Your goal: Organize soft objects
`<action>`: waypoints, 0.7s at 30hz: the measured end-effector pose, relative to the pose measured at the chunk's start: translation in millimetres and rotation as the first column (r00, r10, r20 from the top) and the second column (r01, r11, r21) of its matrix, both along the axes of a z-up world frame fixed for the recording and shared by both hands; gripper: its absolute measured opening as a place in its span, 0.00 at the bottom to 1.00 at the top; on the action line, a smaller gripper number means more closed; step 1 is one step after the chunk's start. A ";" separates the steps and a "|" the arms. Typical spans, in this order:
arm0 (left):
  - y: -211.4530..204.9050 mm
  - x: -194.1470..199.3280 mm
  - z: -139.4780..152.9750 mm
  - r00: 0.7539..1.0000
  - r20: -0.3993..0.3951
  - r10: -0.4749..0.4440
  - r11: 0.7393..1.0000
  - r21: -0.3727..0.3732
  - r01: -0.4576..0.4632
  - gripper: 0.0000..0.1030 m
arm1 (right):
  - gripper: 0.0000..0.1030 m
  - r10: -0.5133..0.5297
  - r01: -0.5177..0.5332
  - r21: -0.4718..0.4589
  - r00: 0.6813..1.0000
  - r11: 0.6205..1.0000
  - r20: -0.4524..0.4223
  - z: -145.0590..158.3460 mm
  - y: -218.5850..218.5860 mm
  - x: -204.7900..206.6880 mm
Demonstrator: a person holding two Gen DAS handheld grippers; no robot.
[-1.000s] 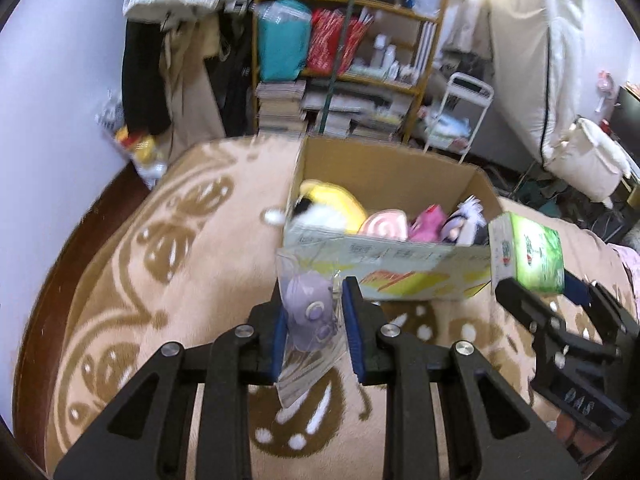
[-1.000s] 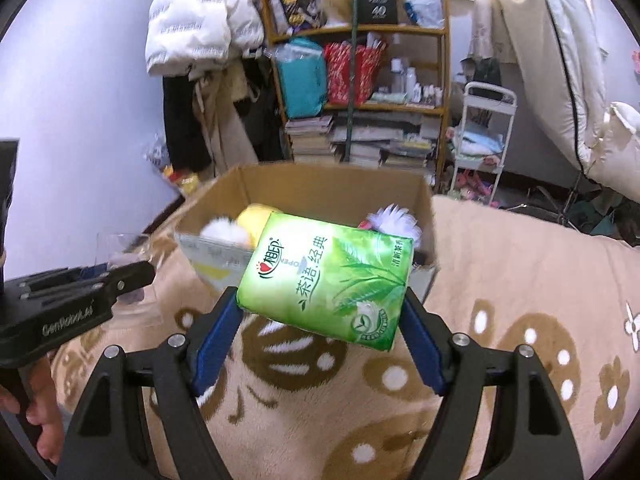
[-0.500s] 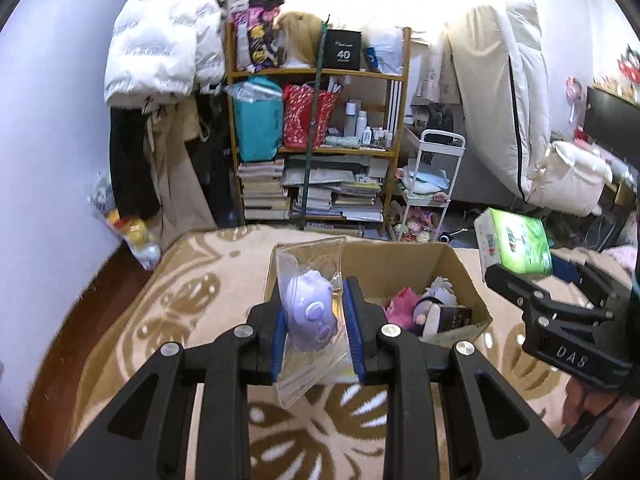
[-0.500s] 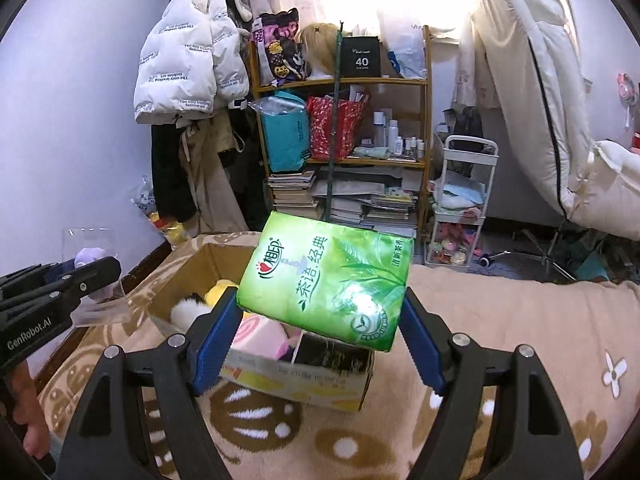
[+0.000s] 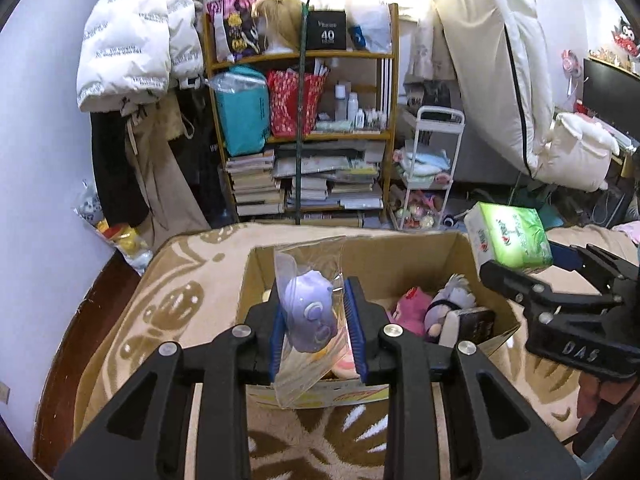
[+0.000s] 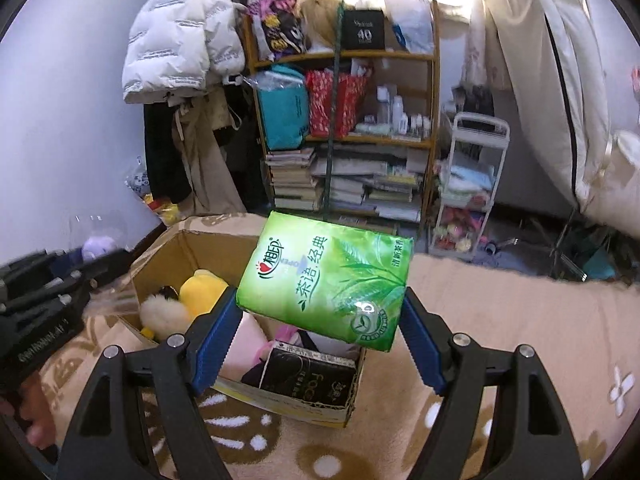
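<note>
My left gripper (image 5: 314, 326) is shut on a purple plush toy in a clear plastic bag (image 5: 308, 316), held above the near left part of an open cardboard box (image 5: 400, 248). My right gripper (image 6: 320, 320) is shut on a green tissue pack (image 6: 328, 280), held above the box (image 6: 160, 248). The tissue pack also shows in the left wrist view (image 5: 508, 236), at the box's right edge. The box holds a yellow plush (image 6: 202, 292), a pink plush (image 5: 414, 310), a grey-white plush (image 5: 450, 300) and a black packet (image 6: 308, 376).
The box stands on a beige and brown patterned blanket (image 5: 160, 304). Behind it are a wooden shelf (image 5: 304, 128) with books and bags, hanging coats (image 5: 136, 64), a white trolley (image 5: 432, 168) and a propped mattress (image 5: 496, 68).
Both grippers have risen with their objects and now look down into the box from higher up. Neither grip has changed.
</note>
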State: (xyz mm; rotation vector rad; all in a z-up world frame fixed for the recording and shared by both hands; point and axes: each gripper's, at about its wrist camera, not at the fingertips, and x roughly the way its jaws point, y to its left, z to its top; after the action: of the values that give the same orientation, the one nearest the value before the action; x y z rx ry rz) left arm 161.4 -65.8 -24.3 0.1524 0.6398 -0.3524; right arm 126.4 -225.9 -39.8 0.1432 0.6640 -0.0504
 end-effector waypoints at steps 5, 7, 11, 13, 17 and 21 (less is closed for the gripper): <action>-1.0 9.8 -14.4 0.998 -0.056 0.004 1.000 0.000 -0.004 0.31 | 0.80 0.036 -0.035 0.081 0.999 0.996 -0.011 -12.7 -2.5 4.5; 0.2 11.9 -17.2 0.997 -0.072 0.012 1.000 -0.005 -0.013 0.47 | 0.80 0.056 -0.054 0.067 0.998 0.996 -0.021 -17.7 2.6 5.0; 8.5 9.3 -15.8 0.998 -0.049 0.045 0.999 -0.022 -0.046 0.72 | 0.80 0.080 -0.078 0.037 0.996 0.996 -0.047 -24.2 11.3 6.6; 11.7 11.3 -16.1 0.996 -0.064 0.064 0.998 -0.016 -0.065 0.73 | 0.80 0.078 -0.077 0.020 0.996 0.997 -0.048 -24.0 13.2 5.2; 24.6 10.4 -15.5 0.991 -0.083 0.102 0.994 -0.033 -0.105 0.75 | 0.90 0.073 -0.074 -0.016 0.997 0.997 -0.034 -19.9 14.4 1.4; 35.5 3.7 -10.2 0.989 -0.064 0.132 0.990 -0.033 -0.134 0.86 | 0.92 0.057 -0.058 -0.020 0.998 0.998 -0.014 -11.8 11.1 -7.2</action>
State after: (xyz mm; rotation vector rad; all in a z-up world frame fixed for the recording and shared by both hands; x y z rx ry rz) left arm 165.1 -30.3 -34.5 0.0632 0.7006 -0.2410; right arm 119.2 -214.8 -51.6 0.1045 0.6803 -0.0028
